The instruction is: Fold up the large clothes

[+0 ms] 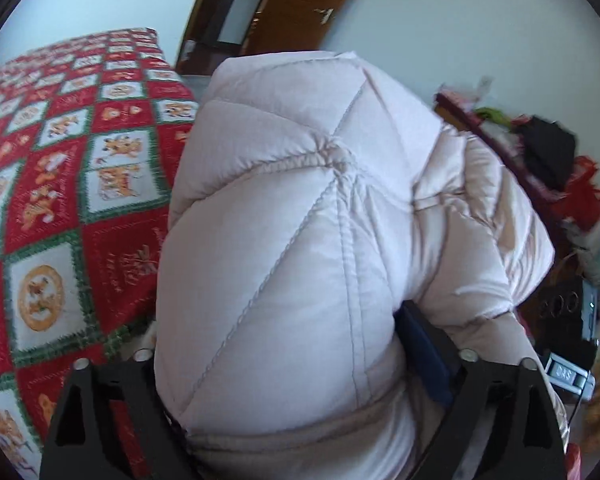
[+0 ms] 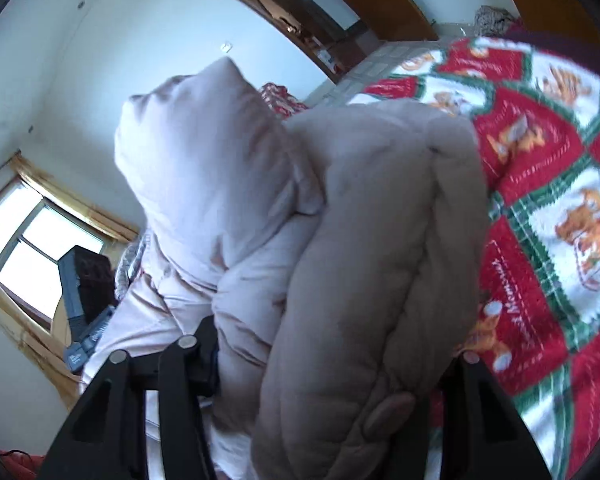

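A pale pink quilted puffer coat (image 1: pixel 300 240) fills the middle of the left wrist view, bunched and lifted above the bed. My left gripper (image 1: pixel 300 380) is shut on the coat, its black fingers (image 1: pixel 428 344) pressed on either side of the thick padding. In the right wrist view the same coat (image 2: pixel 380 240) hangs folded in a thick roll. My right gripper (image 2: pixel 332 380) is shut on the coat, with padding bulging between the fingers (image 2: pixel 204 356). Both sets of fingertips are buried in fabric.
The bed has a red, green and white patchwork blanket (image 1: pixel 60 200), also in the right wrist view (image 2: pixel 560 220). A brown door (image 1: pixel 292 4) stands behind. A cluttered shelf (image 1: pixel 540 152) is at right. A window (image 2: pixel 32 248) is at left.
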`<state>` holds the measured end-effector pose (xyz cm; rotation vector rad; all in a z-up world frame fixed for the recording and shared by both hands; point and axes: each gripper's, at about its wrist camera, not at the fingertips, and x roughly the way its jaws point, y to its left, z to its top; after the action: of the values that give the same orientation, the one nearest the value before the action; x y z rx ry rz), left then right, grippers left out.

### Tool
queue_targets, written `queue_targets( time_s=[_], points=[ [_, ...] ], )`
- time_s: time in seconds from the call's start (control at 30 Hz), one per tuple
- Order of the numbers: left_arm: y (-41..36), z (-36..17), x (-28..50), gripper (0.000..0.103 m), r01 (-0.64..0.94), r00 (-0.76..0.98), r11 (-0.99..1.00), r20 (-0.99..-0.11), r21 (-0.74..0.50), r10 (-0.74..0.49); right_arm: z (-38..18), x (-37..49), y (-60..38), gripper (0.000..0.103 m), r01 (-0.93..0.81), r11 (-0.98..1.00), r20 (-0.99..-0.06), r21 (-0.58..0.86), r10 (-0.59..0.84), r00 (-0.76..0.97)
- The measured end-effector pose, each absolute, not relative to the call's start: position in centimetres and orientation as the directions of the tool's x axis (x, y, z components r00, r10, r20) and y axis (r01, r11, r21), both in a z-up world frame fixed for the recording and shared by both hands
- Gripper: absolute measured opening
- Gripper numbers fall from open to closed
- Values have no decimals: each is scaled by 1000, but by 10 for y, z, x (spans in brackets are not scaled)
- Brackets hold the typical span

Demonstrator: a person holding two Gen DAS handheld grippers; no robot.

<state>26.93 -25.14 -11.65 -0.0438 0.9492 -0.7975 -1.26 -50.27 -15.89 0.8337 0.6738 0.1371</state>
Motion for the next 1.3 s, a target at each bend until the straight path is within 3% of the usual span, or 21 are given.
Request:
queue_targets(
  time_s=[0.1,0.2,0.33,0.4,0.47,0.6,0.8,0.9,1.1,1.3],
  points=[
    [-253,-124,271,102,596,366,739,-712,-316,-599,-167,-31,-506,68,150,629,-465,763,373,803],
    [-249,-127,269,102,607,368,732,-705,-311,-606,-156,-44,-504,73,194,683,-520,704,310,796],
    [-257,-123,269,102,629,419,739,-696,-241,-583,-100,-90,-491,73,289,786,-563,546,89,822],
    [-257,-118,268,102,635,446,745,-690,-204,-570,-75,-106,-478,67,316,843,-571,434,-14,821],
    [-252,-112,263,102,645,475,746,-678,-166,-561,-40,-112,-453,52,310,917,-572,250,-118,812],
    [-234,-97,257,102,644,552,762,-643,-76,-531,-16,-101,-436,48,314,947,-554,64,-227,801],
    [-202,-69,252,102,626,619,776,-552,-82,-558,-78,-46,-452,37,330,912,-642,243,-103,760],
    [-214,-62,251,102,659,603,748,-535,-85,-592,-85,-48,-436,37,314,871,-609,377,-22,793],
    [-259,-92,261,102,671,571,739,-597,-56,-564,-99,-30,-405,35,399,885,-652,241,-157,742],
    [-273,-109,258,102,678,593,735,-593,3,-545,-114,-34,-417,33,388,882,-652,267,-132,747]
  ],
)
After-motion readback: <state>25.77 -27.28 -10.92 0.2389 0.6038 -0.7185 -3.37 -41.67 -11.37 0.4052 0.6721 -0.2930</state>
